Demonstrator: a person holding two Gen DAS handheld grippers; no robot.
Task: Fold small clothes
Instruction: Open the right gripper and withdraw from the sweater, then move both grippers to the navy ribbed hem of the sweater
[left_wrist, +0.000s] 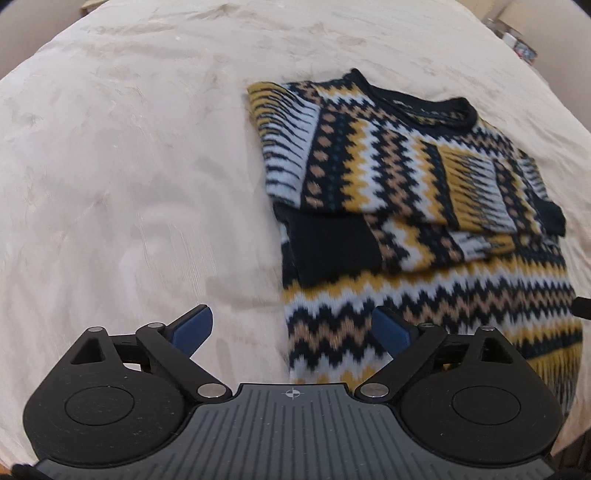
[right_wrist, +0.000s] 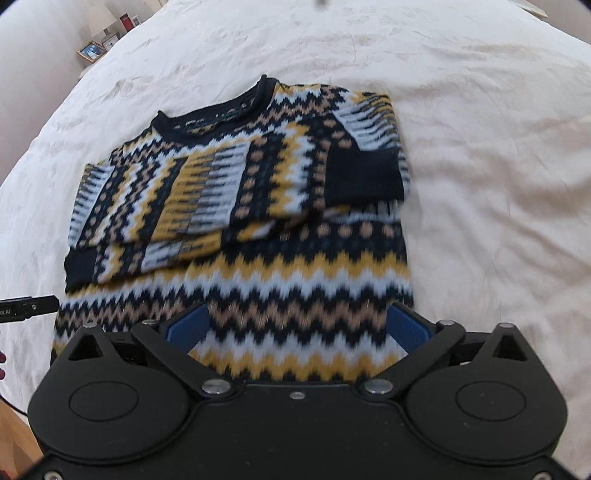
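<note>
A knitted sweater (left_wrist: 406, 206) with navy, mustard, white and tan zigzag bands lies flat on the cream bedspread (left_wrist: 129, 166), neck away from me, both sleeves folded across its chest. It also shows in the right wrist view (right_wrist: 258, 206). My left gripper (left_wrist: 291, 328) is open and empty, above the sweater's lower left hem corner. My right gripper (right_wrist: 297, 328) is open and empty, above the hem's right half. The tip of the left gripper (right_wrist: 33, 308) shows at the sweater's left edge in the right wrist view.
The bedspread (right_wrist: 498, 184) spreads wide around the sweater. A nightstand with a lamp (right_wrist: 101, 18), a picture frame (right_wrist: 90, 51) and small items stands beyond the bed's far corner. Wooden floor (right_wrist: 14, 435) shows at the near edge.
</note>
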